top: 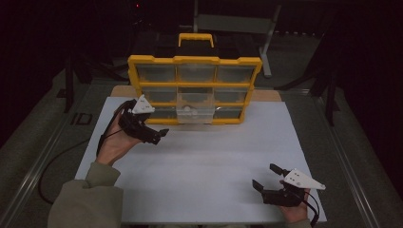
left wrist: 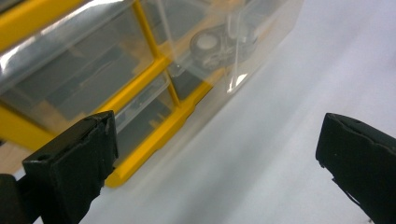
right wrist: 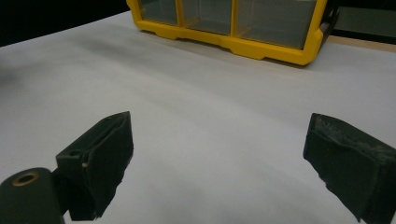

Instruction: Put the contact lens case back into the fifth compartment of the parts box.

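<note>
Clear plastic drawer [top: 195, 114], light, stiff, slippery, pulled partly out of yellow organizer [top: 194, 60] just ahead of spread, empty left gripper [top: 159, 136]; grip front lip; right gripper [top: 267, 178] likewise spread, well apart.

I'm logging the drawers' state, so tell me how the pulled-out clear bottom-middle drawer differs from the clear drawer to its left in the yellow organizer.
The clear bottom-middle drawer juts forward from the yellow organizer; the clear bottom-left drawer sits flush. The middle drawer holds a small round part; the left drawer's contents cannot be made out. Both are transparent plastic, in the bottom row. The left claw is open nearby.
</note>
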Demonstrator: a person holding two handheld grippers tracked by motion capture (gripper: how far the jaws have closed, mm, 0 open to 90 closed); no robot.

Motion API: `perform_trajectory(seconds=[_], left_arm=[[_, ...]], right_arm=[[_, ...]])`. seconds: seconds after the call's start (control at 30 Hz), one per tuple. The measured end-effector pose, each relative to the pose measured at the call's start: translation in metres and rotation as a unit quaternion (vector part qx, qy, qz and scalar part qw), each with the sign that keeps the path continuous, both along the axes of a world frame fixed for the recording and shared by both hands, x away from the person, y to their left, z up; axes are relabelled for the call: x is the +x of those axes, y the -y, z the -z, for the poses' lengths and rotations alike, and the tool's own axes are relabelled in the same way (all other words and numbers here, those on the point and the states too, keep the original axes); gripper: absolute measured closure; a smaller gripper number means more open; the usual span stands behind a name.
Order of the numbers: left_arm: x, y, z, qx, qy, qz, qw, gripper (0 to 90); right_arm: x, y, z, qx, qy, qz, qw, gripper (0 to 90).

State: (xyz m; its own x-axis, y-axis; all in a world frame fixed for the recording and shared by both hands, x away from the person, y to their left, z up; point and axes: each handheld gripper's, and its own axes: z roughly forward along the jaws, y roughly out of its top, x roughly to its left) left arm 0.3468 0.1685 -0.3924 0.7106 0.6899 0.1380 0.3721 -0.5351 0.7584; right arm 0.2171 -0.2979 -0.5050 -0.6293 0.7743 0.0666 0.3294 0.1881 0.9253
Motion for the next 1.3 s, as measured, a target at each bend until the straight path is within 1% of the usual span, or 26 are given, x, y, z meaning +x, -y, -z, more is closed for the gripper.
perform_trajectory(seconds=[0.03,0.07,0.17,0.27,0.3,0.4,0.5,0.57,0.7,0.73,0.83,0.9,0.93,1.0,1.03,1.1,1.13,1.27,1.3], left_arm=[[-0.003,-0.002,0.003,-0.002,0.006,-0.004,1.0,0.1],[-0.006,-0.005,0.006,-0.011,0.006,-0.009,0.9999,0.1],[-0.015,-0.012,0.015,-0.018,0.012,-0.016,0.9996,0.1],[-0.025,-0.02,0.025,-0.031,0.016,-0.02,0.9992,0.1],[-0.028,-0.023,0.029,-0.038,0.017,-0.019,0.999,0.1],[-0.039,-0.031,0.041,-0.051,0.025,-0.021,0.9982,0.1],[-0.051,-0.037,0.05,-0.073,0.036,-0.028,0.9963,0.1],[-0.058,-0.04,0.056,-0.072,0.041,-0.036,0.9959,0.0],[-0.076,-0.048,0.068,-0.1,0.055,-0.045,0.9925,0.0],[-0.078,-0.05,0.071,-0.105,0.054,-0.047,0.9919,0.0],[-0.083,-0.056,0.078,-0.114,0.057,-0.054,0.9904,0.0],[-0.087,-0.059,0.083,-0.119,0.064,-0.06,0.989,0.0],[-0.087,-0.059,0.083,-0.119,0.064,-0.06,0.989,0.0],[-0.095,-0.062,0.089,-0.131,0.077,-0.071,0.9858,0.1],[-0.098,-0.063,0.091,-0.134,0.082,-0.07,0.985,0.1],[-0.103,-0.063,0.094,-0.137,0.09,-0.075,0.9836,0.1],[-0.105,-0.065,0.095,-0.141,0.091,-0.074,0.983,0.0],[-0.114,-0.071,0.098,-0.147,0.096,-0.086,0.9808,0.0],[-0.114,-0.071,0.098,-0.147,0.096,-0.086,0.9808,0.0]], right_arm=[[0.0,0.0,0.0,0.0,0.0,0.0,1.0,8.5],[0.0,0.0,0.0,0.0,0.001,0.0,1.0,8.5],[0.0,0.0,0.0,0.001,0.002,0.0,1.0,8.5],[0.0,-0.001,0.0,0.001,0.002,0.0,1.0,8.5],[0.0,-0.001,0.0,0.001,0.003,0.0,1.0,8.5],[-0.001,-0.002,0.0,0.002,0.003,0.0,1.0,8.5],[-0.001,-0.002,0.0,0.003,0.006,-0.001,1.0,8.5],[-0.001,-0.003,0.0,0.003,0.007,-0.001,1.0,8.5],[-0.001,-0.003,-0.001,0.005,0.01,-0.001,0.9999,8.5],[-0.001,-0.003,-0.001,0.005,0.01,-0.002,0.9999,8.5],[-0.001,-0.005,-0.001,0.006,0.013,-0.005,0.9999,8.5],[-0.002,-0.006,-0.001,0.008,0.015,-0.006,0.9998,8.5],[-0.002,-0.007,-0.001,0.008,0.016,-0.006,0.9998,8.5],[-0.002,-0.007,-0.001,0.009,0.017,-0.006,0.9998,8.5],[-0.002,-0.007,-0.001,0.01,0.018,-0.006,0.9998,8.5],[-0.001,-0.007,-0.002,0.014,0.02,-0.007,0.9997,8.5],[0.0,-0.007,-0.002,0.015,0.022,-0.008,0.9996,8.4],[0.001,-0.009,-0.002,0.02,0.026,-0.01,0.9994,8.4],[0.001,-0.009,-0.002,0.02,0.026,-0.01,0.9994,8.4]])
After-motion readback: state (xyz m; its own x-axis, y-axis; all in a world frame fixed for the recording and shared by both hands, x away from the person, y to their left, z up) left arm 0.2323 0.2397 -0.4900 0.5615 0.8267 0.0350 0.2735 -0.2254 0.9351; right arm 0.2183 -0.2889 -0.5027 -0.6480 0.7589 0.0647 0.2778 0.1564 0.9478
